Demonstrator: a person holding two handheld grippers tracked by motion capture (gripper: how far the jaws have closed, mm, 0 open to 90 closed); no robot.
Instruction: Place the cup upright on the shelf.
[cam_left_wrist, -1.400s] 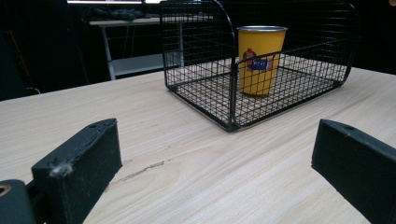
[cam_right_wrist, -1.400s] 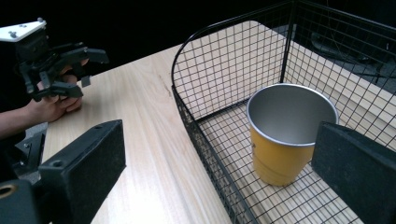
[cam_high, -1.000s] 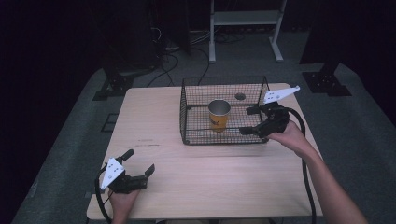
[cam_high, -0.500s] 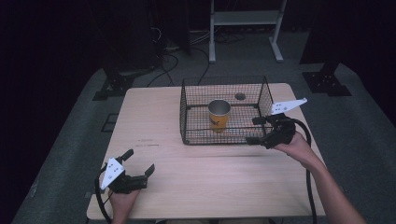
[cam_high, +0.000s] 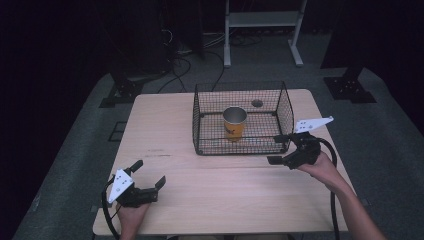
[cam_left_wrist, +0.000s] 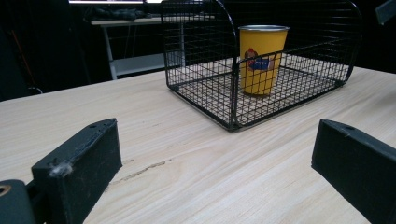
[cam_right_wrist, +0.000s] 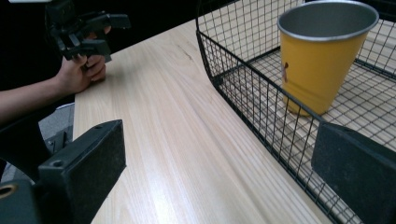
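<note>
- Yellow metal cup (cam_high: 234, 123): upright inside black wire basket (cam_high: 241, 148), frame centre.
- Right gripper (cam_high: 281, 149): jaws wide, empty, beside the basket's lower-right corner; risked snagging mesh.
- Left gripper (cam_high: 148, 176): wide, empty, lower left.

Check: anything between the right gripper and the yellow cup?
Yes. The wire basket near wall stands between the right gripper and the yellow cup. The basket top is open, so from above nothing visible blocks.
</note>
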